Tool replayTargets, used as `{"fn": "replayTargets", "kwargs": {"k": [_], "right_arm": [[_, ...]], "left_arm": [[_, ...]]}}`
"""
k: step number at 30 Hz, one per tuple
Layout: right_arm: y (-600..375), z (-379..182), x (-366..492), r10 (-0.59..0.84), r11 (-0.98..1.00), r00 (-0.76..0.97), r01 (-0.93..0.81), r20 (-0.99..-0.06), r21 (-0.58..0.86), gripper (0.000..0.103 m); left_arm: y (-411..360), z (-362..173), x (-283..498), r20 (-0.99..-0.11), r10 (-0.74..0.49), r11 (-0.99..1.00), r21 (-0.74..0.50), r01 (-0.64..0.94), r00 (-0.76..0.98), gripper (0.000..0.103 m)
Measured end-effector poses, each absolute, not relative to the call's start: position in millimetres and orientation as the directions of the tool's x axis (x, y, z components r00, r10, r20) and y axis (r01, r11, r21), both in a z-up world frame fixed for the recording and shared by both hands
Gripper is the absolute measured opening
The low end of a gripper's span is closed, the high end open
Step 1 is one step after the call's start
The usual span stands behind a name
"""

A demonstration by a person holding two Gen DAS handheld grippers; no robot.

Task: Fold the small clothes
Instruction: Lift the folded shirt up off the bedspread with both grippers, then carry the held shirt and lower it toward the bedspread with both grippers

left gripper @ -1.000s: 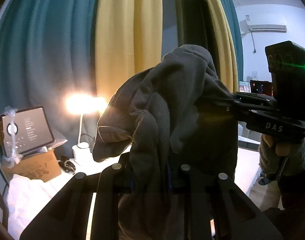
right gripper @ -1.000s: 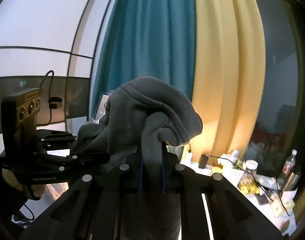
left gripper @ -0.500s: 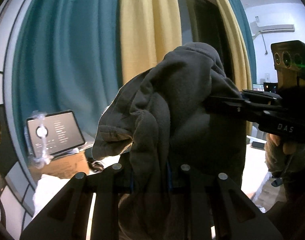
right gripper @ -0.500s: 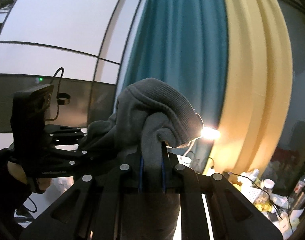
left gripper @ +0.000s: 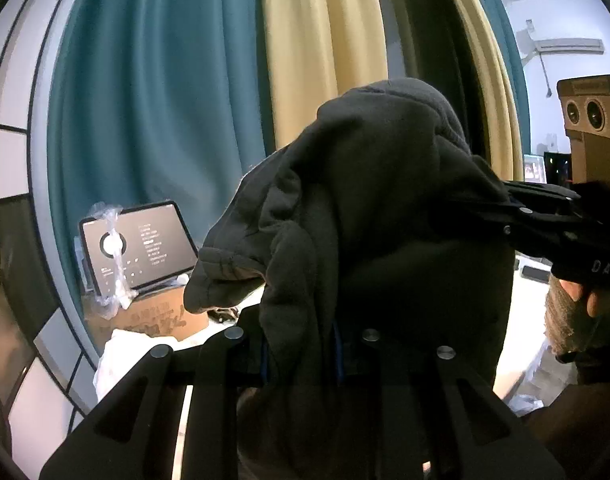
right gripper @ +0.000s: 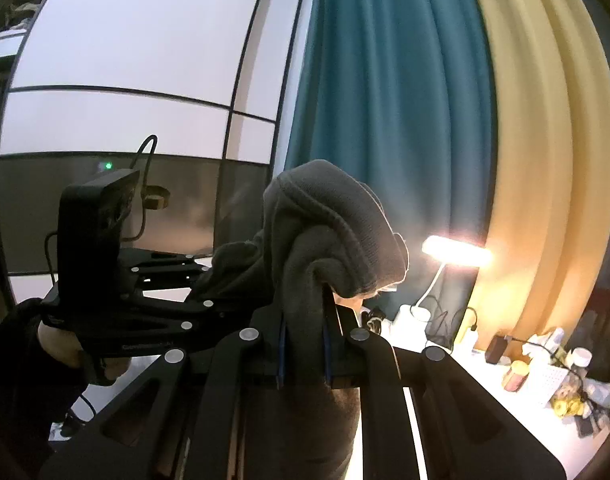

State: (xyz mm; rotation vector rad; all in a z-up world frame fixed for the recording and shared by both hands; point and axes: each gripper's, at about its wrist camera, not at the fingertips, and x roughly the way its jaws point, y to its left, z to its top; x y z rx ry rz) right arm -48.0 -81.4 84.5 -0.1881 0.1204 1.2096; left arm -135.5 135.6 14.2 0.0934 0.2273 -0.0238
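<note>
A dark grey knit garment [left gripper: 369,208] hangs bunched in the air between both grippers. My left gripper [left gripper: 301,344] is shut on one part of it, cloth draped over the fingers. My right gripper [right gripper: 303,344] is shut on another part of the same grey garment [right gripper: 329,236], which folds over its fingertips. In the left wrist view the right gripper [left gripper: 553,220] reaches in from the right, close by. In the right wrist view the left gripper [right gripper: 161,292] reaches in from the left. Both are held high, facing the curtains.
Teal curtains [left gripper: 157,100] and yellow curtains [left gripper: 321,52] hang behind. A tablet [left gripper: 141,244] stands on a cardboard box [left gripper: 153,316] at lower left. A lit desk lamp [right gripper: 457,256] and a cluttered white tabletop [right gripper: 517,392] with bottles and cables lie at lower right.
Both grippers have swung left together with the garment: the lamp left the left wrist view and entered the right wrist view. The grips on the cloth are unchanged.
</note>
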Motion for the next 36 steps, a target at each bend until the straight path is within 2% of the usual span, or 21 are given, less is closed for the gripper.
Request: {"fn": "replayTargets", "kwargs": {"k": [22,36], "right_arm": [[-65,34,29,0.866,0.438,0.408,-0.898,-0.289,0.045,0.014],[-38,-12,100,0.835,0.469,0.393,-0.874,-0.386,0.125,0.014]], "left_arm": [[140,-15,-69,-0.378,-0.057,0.994,0.069,0.089,0.924,0.021],[148,-43,-14,-0.476,-0.081,0.995,0.019,0.103,0.876,0.021]]}}
